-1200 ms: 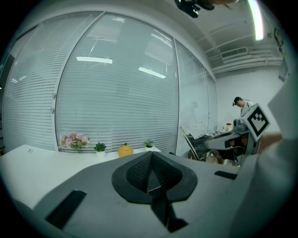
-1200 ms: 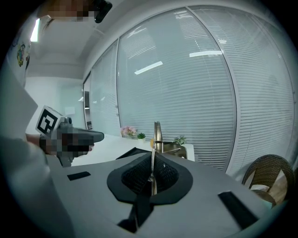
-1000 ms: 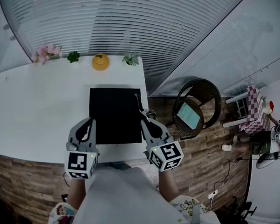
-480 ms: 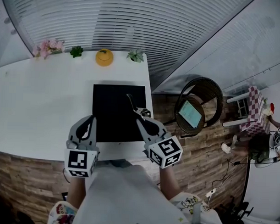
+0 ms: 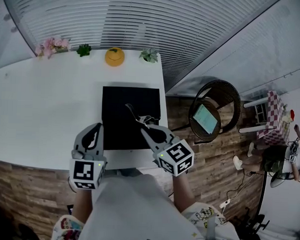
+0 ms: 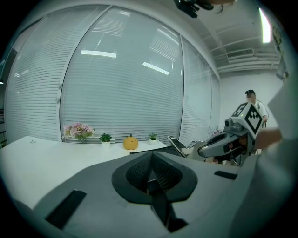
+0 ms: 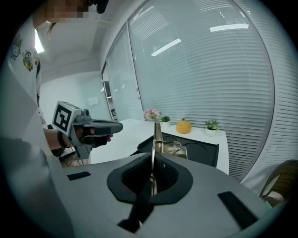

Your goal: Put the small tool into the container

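A slim metal tool (image 5: 132,113) sticks out forward from my right gripper (image 5: 145,129), which is shut on it above the black tray (image 5: 116,103) on the white table. In the right gripper view the tool (image 7: 157,135) stands upright between the pads, with the black tray (image 7: 207,151) and its round recess just beyond. My left gripper (image 5: 94,133) hovers at the tray's near left corner, shut with nothing in it. The left gripper view shows its pads (image 6: 139,173) pressed together and the right gripper (image 6: 207,149) with the tool (image 6: 177,145) off to the right.
Pink flowers (image 5: 53,45), two small potted plants (image 5: 84,50) and an orange pumpkin-shaped ornament (image 5: 114,56) line the table's far edge. A wicker chair (image 5: 214,117) stands on the wooden floor past the table's right edge. A person (image 6: 252,100) stands far off.
My right gripper has carried the tool leftward, from the tray's right edge to over its middle. The left gripper has stayed put.
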The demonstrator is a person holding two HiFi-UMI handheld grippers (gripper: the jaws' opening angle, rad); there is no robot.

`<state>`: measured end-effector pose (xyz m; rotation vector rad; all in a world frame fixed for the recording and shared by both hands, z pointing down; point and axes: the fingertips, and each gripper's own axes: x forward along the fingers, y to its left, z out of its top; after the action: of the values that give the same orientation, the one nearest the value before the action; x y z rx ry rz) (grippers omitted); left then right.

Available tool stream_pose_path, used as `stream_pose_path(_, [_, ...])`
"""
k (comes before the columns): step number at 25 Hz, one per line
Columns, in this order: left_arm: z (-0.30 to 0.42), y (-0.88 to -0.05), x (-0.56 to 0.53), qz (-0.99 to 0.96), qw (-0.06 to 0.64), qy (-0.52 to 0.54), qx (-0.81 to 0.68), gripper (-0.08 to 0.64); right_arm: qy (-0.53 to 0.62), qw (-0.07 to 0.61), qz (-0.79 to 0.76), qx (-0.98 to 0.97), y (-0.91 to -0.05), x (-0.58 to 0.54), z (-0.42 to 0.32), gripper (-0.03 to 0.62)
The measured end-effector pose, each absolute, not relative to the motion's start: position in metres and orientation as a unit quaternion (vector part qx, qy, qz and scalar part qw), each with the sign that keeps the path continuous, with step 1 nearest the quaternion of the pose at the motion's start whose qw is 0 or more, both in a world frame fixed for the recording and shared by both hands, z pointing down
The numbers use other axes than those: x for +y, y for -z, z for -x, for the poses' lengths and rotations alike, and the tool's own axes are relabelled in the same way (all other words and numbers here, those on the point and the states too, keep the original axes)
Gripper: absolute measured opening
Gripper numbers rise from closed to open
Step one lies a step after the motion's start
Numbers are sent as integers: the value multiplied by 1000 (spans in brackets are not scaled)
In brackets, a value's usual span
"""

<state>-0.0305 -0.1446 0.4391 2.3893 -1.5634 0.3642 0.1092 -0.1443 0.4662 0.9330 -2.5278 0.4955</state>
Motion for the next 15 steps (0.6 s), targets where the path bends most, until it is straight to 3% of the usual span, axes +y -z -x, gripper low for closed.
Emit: stream_pose_path(15, [33, -454, -142, -825, 143, -131, -530, 6, -192, 272, -217, -918, -496, -127, -82, 3])
